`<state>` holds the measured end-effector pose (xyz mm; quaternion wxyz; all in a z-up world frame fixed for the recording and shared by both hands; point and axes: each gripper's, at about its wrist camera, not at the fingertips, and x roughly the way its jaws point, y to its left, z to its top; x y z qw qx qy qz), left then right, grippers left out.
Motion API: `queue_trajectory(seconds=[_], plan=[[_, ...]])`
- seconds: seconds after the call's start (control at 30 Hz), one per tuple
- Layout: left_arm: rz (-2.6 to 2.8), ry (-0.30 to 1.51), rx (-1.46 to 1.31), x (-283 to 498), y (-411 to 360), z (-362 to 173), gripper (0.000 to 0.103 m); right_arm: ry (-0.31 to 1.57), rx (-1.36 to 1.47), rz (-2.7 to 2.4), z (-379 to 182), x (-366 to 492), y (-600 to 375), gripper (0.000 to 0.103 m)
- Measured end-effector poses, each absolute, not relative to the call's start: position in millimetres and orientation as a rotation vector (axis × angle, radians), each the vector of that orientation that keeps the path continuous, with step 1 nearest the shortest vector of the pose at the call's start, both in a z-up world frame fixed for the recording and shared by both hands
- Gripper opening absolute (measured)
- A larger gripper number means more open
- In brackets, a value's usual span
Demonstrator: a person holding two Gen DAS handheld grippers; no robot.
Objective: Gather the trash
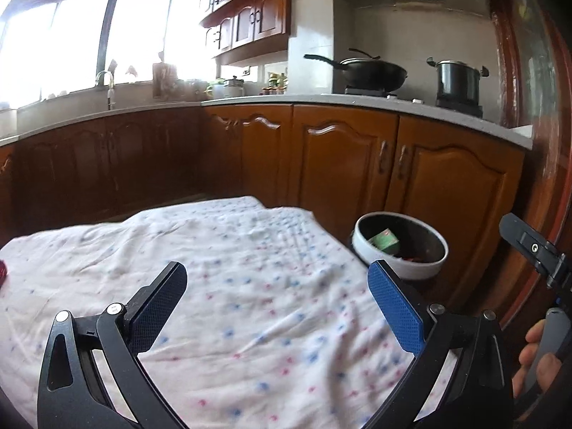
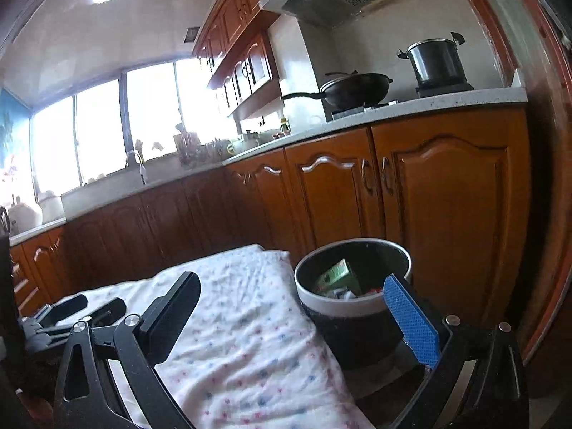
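Two grippers are ours here, and both stand spread wide with nothing between their fingers. The left gripper (image 1: 277,282) fills the bottom of its view, one black pad at lower left and one blue pad at lower right, hovering over the white cloth (image 1: 228,286) dotted in blue and pink. The right gripper (image 2: 291,302) sits likewise at the bottom of its view, its blue finger overlapping the near rim of the bin.

We count one trash bin (image 2: 357,307), round, dark-walled with a white rim, standing just beside the cloth's right edge in front of the wooden cabinet doors. Inside it we see one green carton (image 2: 334,273) and some white and red scraps too small to name. In the left view the same bin (image 1: 400,268) sits at centre right.

We count two pots on the counter at upper right: one black wok (image 1: 371,71) and one lidded stockpot (image 1: 457,82).

At the left view's right edge, fingers of a hand (image 1: 536,354) wrap a grey handle. One small red thing (image 1: 3,273) shows at the left edge, cut off.
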<state>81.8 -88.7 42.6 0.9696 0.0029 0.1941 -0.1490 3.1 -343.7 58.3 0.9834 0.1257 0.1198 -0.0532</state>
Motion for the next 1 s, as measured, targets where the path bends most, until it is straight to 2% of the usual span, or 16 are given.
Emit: queue_trajectory(seconds=[0.27, 1.0], plan=[[-0.264, 0.390, 0.018, 65, -81, 22, 0.103, 0.241, 0.185, -0.119, 40, -8, -325, 0.103], [-0.217, 0.393, 0.018, 55, -72, 13, 0.103, 0.262, 0.173, -0.099, 34, -3, -316, 0.103]])
